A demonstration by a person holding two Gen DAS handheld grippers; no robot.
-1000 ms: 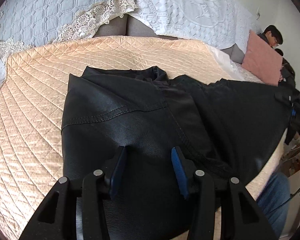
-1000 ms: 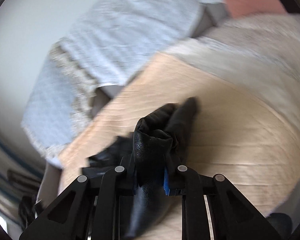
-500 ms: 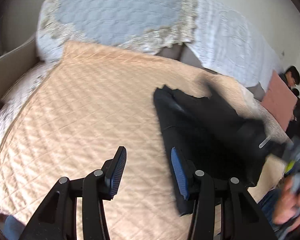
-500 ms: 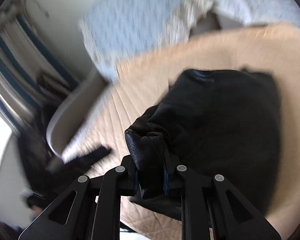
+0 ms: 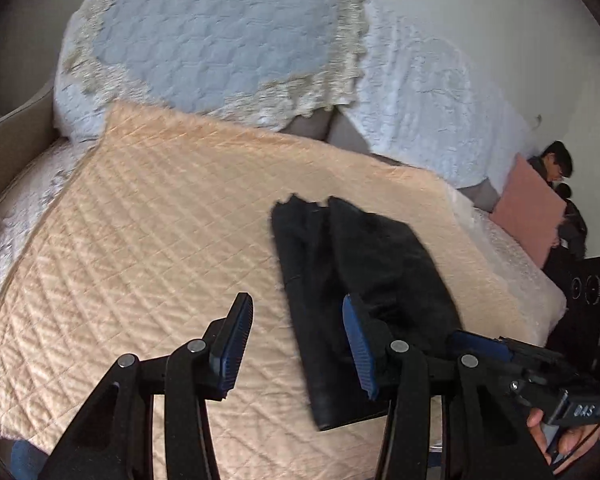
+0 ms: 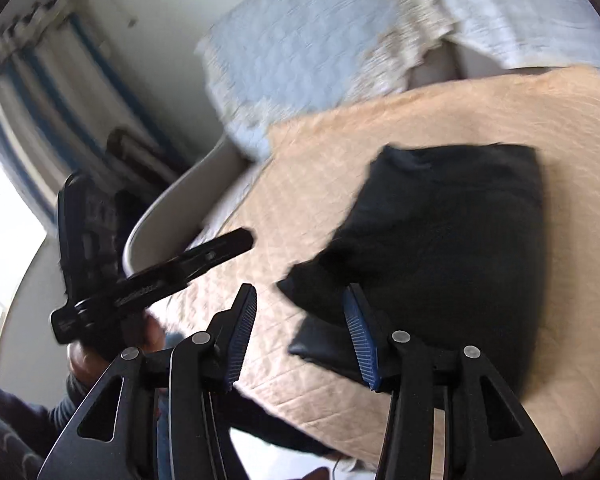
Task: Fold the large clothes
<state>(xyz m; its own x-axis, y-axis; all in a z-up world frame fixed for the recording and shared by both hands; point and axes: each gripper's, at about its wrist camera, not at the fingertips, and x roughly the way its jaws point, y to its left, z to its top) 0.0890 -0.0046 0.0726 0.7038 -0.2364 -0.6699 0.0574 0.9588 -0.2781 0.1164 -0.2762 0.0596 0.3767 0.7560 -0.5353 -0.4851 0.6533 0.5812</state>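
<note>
Peach quilted cover on bed; blue lace-edged pillow; pink cushion far right, seated person behind.

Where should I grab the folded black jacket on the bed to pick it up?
Judging by its pose, grip the black jacket at its near left corner, where the stacked layers end in a thick edge on the peach quilt. Come in low from the near side with the open right gripper, one finger sliding under the stack.
</note>
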